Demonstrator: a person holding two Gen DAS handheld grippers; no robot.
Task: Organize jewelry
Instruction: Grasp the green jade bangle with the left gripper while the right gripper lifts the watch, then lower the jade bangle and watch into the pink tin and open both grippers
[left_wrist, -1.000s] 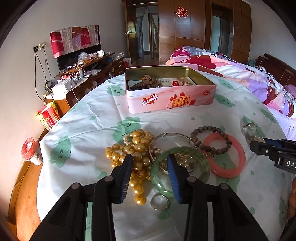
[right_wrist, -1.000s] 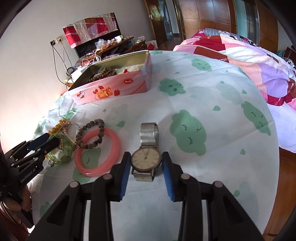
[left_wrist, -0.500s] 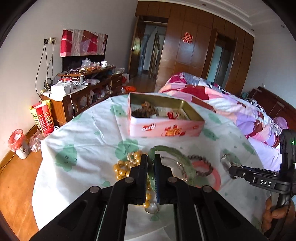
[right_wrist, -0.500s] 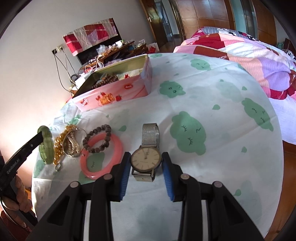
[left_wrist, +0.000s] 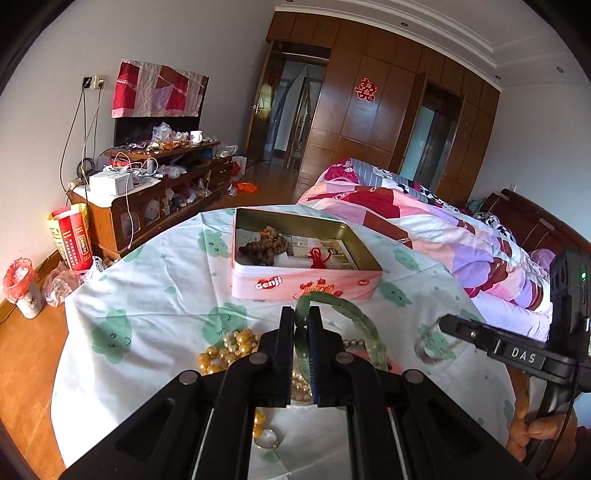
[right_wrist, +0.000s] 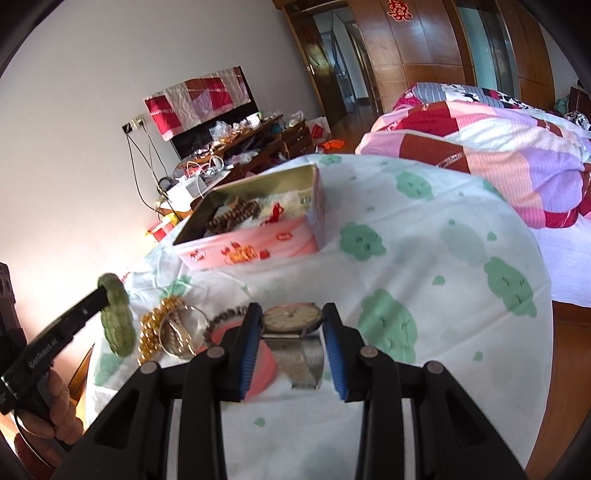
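Left gripper (left_wrist: 302, 321) clamped tight on the rim of a green jade bangle (left_wrist: 364, 325), jaws pressed nearly together on it, bangle raised clear of the cloth on the near side of the pink tin (left_wrist: 303, 286). Right gripper (right_wrist: 291, 332) pinched on a silver watch (right_wrist: 291, 317) across its round case, pale dial up, mesh strap hanging down between the pads, watch lifted off the cloth, nearer the camera than the tin and a little right of it in the right wrist view.

Under and around the bangle, left on the cloth short of the tin: gold bead necklace (left_wrist: 225, 349), thin metal bangle (right_wrist: 181, 334), dark wooden bead bracelet (right_wrist: 229, 315) lying over a pink bangle (right_wrist: 264, 363), and nearest of all a small ring (left_wrist: 267, 439).

Beyond that heap, the tin itself, lid off, on the white tablecloth with green blobs (left_wrist: 147, 302). Inside it, a heap of brown beads (left_wrist: 264, 245) toward its left end and a red cord piece (left_wrist: 317, 256) to their right, over paper.

Past the tin, left: cluttered wooden cabinet (left_wrist: 155, 184). Past the tin, right: bed with patchwork quilt (left_wrist: 424, 229).
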